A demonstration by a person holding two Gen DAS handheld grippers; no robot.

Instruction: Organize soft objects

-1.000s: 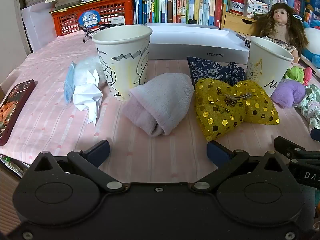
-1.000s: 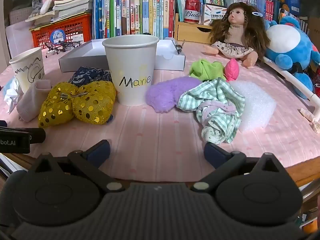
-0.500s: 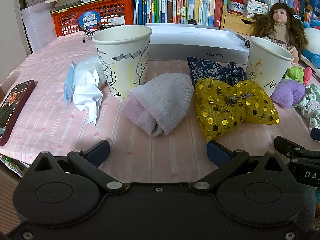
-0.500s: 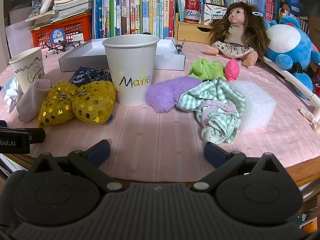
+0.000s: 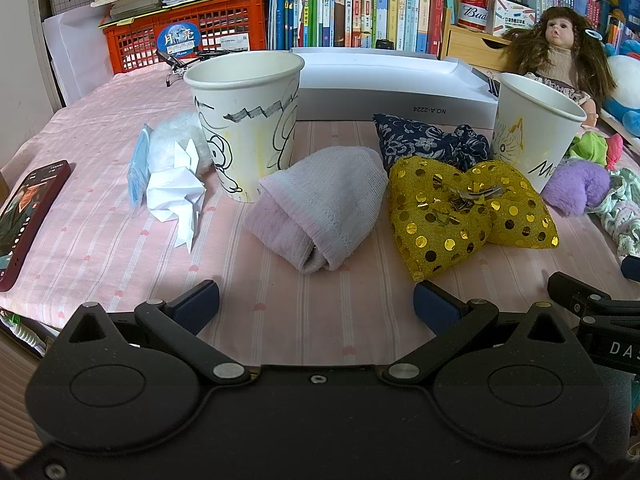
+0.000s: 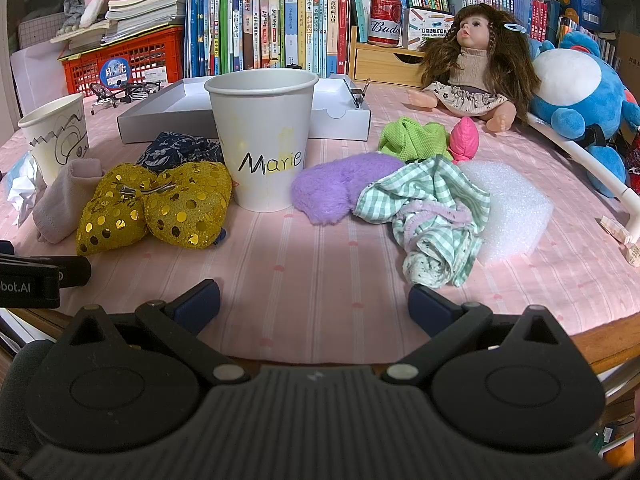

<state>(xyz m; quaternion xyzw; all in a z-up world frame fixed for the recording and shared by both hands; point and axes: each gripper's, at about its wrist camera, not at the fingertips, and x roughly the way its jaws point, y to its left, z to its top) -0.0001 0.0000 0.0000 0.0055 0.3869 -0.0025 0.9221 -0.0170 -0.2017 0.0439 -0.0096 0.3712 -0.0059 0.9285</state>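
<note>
A rolled pale sock (image 5: 320, 208) lies just ahead of my left gripper (image 5: 316, 306), which is open and empty near the table's front edge. Right of the sock sits a gold sequin bow (image 5: 468, 212), with a navy floral cloth (image 5: 424, 142) behind it. A doodled paper cup (image 5: 246, 120) stands behind the sock. My right gripper (image 6: 314, 304) is open and empty too, in front of the "Marie" cup (image 6: 264, 140). A purple fluffy piece (image 6: 340, 186), a green checked cloth (image 6: 432, 216), white foam (image 6: 512, 208), a green cloth (image 6: 412, 138) and a pink soft piece (image 6: 464, 140) lie to its right.
A white box (image 5: 392, 88) stands behind the cups. A phone (image 5: 24, 216) lies at the left edge, with crumpled paper (image 5: 176, 196) and a face mask (image 5: 138, 168) beside the doodled cup. A doll (image 6: 472, 64), a blue plush (image 6: 576, 88), books and a red crate (image 5: 188, 36) line the back.
</note>
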